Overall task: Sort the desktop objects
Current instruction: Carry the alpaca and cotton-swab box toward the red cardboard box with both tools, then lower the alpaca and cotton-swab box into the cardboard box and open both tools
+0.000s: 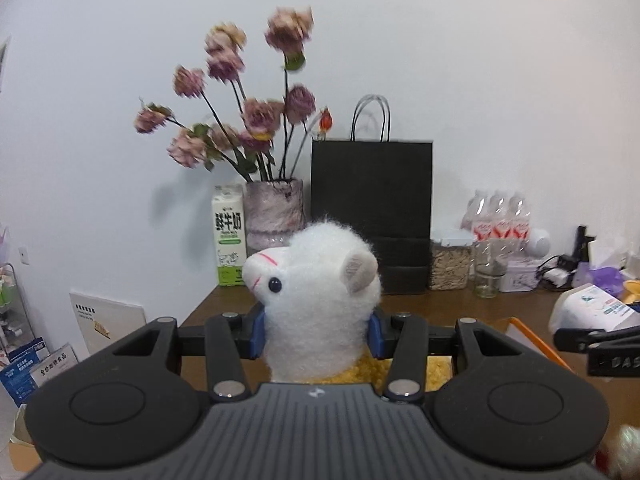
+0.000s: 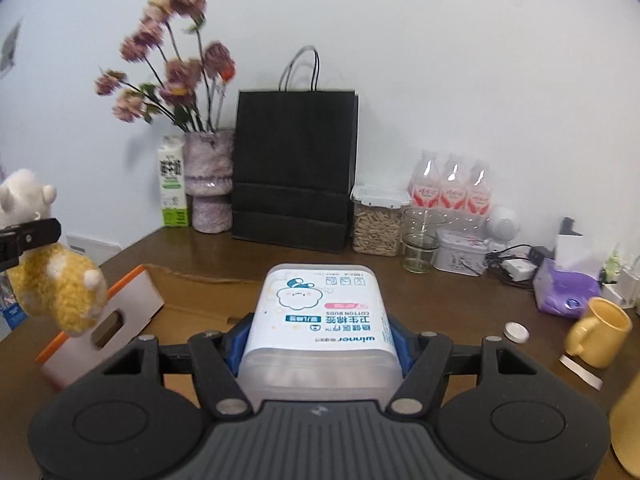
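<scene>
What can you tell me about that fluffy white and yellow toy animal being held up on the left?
The plush alpaca is a soft, fuzzy toy with a white head and neck, a yellow woolly body, a black bead eye, a pale grey-pink ear and a pink stitched mouth. The left gripper is shut on its neck, the blue pads pressing in from both sides. In the right wrist view it hangs clear above the wooden desk, head uppermost, with the body dangling below the jaws over a white and orange box.

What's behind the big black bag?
Only white wall shows behind the black paper bag. The bag stands against it and hides anything tucked right behind; its inside is hidden too.
</scene>
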{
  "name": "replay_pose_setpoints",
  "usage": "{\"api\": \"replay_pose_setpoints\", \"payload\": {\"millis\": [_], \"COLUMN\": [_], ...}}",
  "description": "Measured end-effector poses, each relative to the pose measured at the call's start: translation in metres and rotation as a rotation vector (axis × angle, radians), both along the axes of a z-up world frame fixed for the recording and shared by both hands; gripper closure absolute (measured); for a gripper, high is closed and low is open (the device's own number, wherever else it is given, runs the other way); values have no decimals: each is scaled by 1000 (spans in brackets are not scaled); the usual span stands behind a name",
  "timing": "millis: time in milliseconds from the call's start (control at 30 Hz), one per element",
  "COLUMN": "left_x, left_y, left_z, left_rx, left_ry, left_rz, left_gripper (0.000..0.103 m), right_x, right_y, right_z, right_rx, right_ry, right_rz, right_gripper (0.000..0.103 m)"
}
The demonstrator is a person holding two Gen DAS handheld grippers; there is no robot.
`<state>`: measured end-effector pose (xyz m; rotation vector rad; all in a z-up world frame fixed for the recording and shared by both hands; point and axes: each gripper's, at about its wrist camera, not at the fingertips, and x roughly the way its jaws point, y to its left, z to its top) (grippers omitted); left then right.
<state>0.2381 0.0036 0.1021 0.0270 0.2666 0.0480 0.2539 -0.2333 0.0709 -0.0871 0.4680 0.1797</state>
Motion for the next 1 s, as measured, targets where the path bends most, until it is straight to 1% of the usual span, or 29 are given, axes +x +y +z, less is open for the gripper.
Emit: {"api": "replay_pose_setpoints", "payload": {"millis": [100, 200, 267, 333, 567, 633, 767, 833, 900, 967, 1000], "left_x": [44, 82, 103, 118, 149, 153, 159, 165, 168, 169, 169], "left_y": [-9, -17, -20, -20, -20, -20, -23, -26, -27, -26, -25], "left_z": [-9, -26, -38, -49, -70, -72, -73, -75, -78, -78, -78], "left_rx": [30, 84, 88, 73, 54, 46, 57, 66, 69, 63, 61], "left_ry": [48, 118, 172, 221, 315, 323, 329, 359, 388, 396, 400], "left_rz": [0, -1, -5, -10, -7, -10, -10, -25, -19, -10, -5], "left_gripper": [56, 56, 56, 56, 56, 56, 55, 54, 54, 52, 48], "right_x": [48, 88, 107, 125, 151, 155, 160, 163, 167, 169, 169], "right_y": [10, 20, 26, 30, 41, 44, 45, 44, 42, 40, 40], "right_z": [-7, -22, -34, -45, -69, -74, -80, -84, -87, -88, -88], "right_rx": [-17, -48, -68, -85, -126, -132, -139, -133, -123, -110, -116], "right_ry": [61, 132, 182, 226, 306, 323, 345, 364, 391, 402, 406], "right_rz": [-15, -29, -35, -37, -33, -31, -34, -47, -58, -61, -60], "right_gripper": [38, 38, 38, 38, 38, 38, 38, 38, 38, 38, 38]}}
